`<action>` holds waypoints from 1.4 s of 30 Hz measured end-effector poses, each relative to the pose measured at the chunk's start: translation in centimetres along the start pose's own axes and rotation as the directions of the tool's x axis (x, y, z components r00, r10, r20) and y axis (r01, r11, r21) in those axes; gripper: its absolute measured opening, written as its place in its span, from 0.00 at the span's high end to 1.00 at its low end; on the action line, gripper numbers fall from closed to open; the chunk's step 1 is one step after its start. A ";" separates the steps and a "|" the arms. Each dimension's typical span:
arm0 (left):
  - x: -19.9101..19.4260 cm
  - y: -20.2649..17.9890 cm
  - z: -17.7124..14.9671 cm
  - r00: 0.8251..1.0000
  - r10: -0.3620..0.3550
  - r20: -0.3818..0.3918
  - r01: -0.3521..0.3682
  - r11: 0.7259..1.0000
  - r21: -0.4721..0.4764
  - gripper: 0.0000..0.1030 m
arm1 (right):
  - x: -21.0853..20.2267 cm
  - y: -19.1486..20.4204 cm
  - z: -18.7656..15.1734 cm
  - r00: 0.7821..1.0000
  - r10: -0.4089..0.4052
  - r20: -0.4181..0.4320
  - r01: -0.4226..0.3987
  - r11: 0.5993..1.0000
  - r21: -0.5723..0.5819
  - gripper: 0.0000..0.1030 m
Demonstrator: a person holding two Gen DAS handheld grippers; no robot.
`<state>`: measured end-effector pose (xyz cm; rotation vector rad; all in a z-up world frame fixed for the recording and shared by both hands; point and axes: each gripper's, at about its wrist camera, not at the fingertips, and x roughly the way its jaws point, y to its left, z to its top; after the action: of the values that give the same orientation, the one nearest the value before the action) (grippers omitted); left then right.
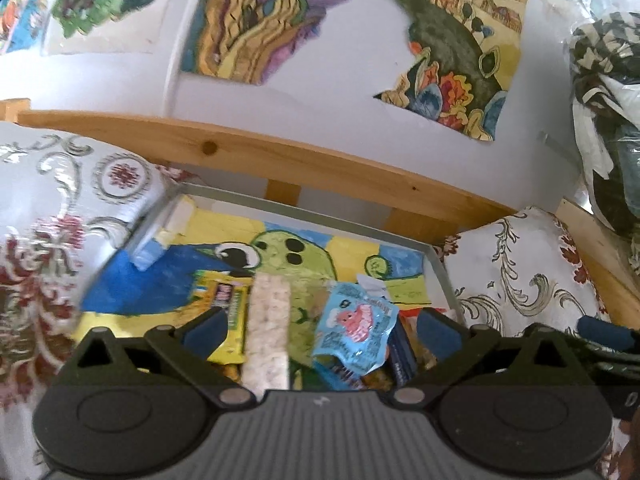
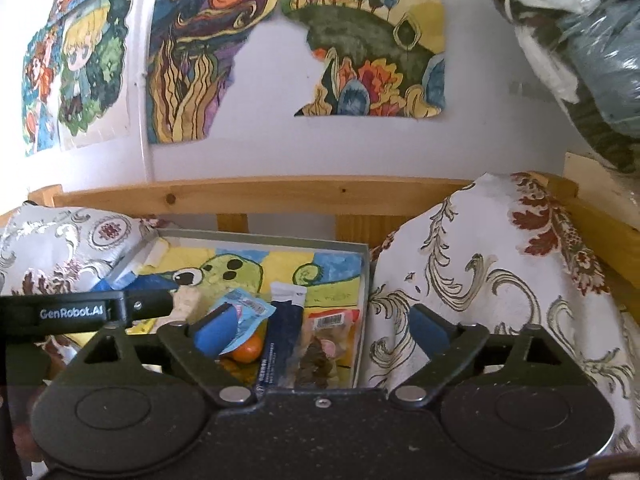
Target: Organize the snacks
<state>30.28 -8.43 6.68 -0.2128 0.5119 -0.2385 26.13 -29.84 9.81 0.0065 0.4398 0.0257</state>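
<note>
Left gripper [image 1: 316,330] jaws apart, nearer | pale puffed-rice bar [image 1: 267,330] between, long axis near-far | right gripper [image 2: 322,328] apart, empty

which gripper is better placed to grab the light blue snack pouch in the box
Left, probably. The left gripper has the light blue snack pouch right between its open jaws. The right gripper is open too, centred over the dark blue sachet, the pouch by its left finger.

"GenRobot.AI" in white on the black left gripper [image 2: 86,312] body; snack packet print and barcode too blurred to read.
</note>
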 end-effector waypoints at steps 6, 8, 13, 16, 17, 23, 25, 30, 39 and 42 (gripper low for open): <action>-3.1 1.0 -0.7 1.000 0.009 0.012 -0.009 1.000 0.013 0.01 | -3.3 1.1 -0.2 1.000 0.010 0.019 -0.010 1.000 0.009 0.02; -4.1 1.4 -1.1 1.000 0.010 0.014 -0.010 1.000 0.020 0.01 | -4.1 1.6 -0.5 1.000 0.008 0.022 -0.008 1.000 0.013 0.02; -6.0 2.2 -2.1 1.000 0.020 0.012 -0.020 0.999 0.043 0.01 | -5.8 2.3 -1.2 0.999 0.010 0.030 -0.011 1.000 0.027 0.01; -6.8 2.6 -2.5 0.999 0.030 0.014 -0.031 0.998 0.060 0.01 | -6.4 2.7 -1.7 0.999 0.010 0.036 -0.012 0.999 0.031 0.01; -7.0 2.7 -2.6 0.999 0.035 0.015 -0.036 0.997 0.062 0.01 | -6.6 2.9 -1.9 0.999 0.010 0.037 -0.011 0.999 0.032 0.01; -7.8 3.6 -3.3 0.998 0.053 0.017 -0.054 0.997 0.059 0.00 | -7.1 3.3 -2.4 0.999 0.004 0.037 -0.006 0.999 0.038 0.01; -8.0 3.9 -3.5 0.998 0.055 0.018 -0.055 0.997 0.055 0.01 | -7.2 3.4 -2.6 0.999 0.003 0.036 -0.005 0.999 0.046 0.01; -8.4 4.5 -4.3 0.997 0.070 0.017 -0.070 0.997 0.044 0.00 | -7.5 4.0 -3.2 0.999 0.007 0.032 -0.008 0.999 0.047 0.01; -10.0 5.0 -6.4 0.994 0.107 0.020 -0.108 0.993 0.038 0.01 | -8.5 5.0 -5.3 0.999 0.021 0.039 -0.022 0.999 0.035 0.01; -10.8 4.8 -7.1 0.992 0.122 0.030 -0.123 0.992 0.038 0.01 | -9.1 5.4 -5.9 0.999 0.024 0.046 -0.025 1.000 0.012 0.01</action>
<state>18.41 -1.88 4.32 -0.1454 0.4906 -0.1258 15.25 -24.71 8.38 0.0246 0.3942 0.0469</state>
